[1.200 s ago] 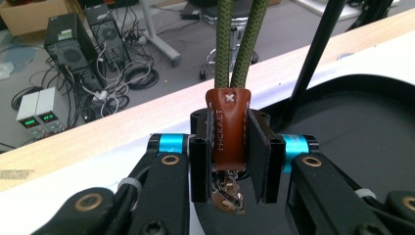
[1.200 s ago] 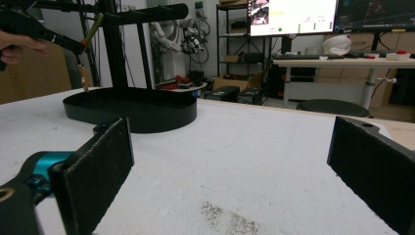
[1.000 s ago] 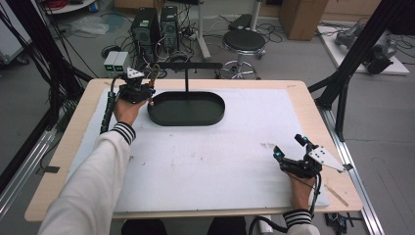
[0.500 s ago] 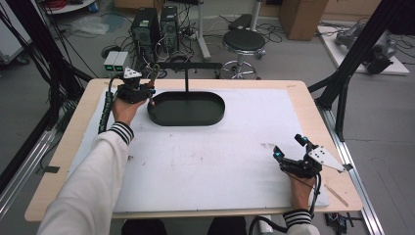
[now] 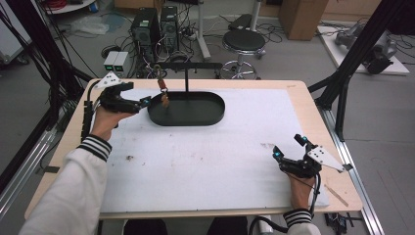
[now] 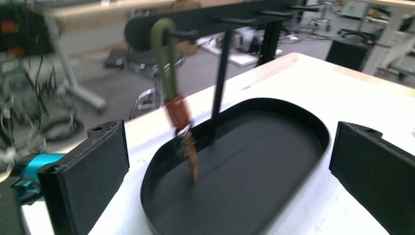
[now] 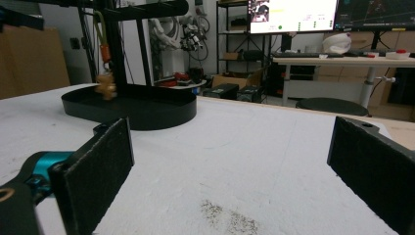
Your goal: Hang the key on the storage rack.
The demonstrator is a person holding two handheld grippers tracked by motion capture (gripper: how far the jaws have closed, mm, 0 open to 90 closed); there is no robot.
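Keychain (image 5: 163, 93) hangs from rack hook over black tray (image 5: 195, 115), far left; left tongs (image 5: 143, 102) beside it wide, right tongs (image 5: 288, 147) near right wide.

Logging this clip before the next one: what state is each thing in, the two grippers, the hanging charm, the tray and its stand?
Left gripper: jaws open, holding nothing, at the tray's left end.
Right gripper: jaws open, holding nothing, near the table's right edge.
Charm: hanging by a green loop from a peg on the stand, blurred.
Tray: flat on the table; nothing lying in it.
Stand: upright, rising from the tray.
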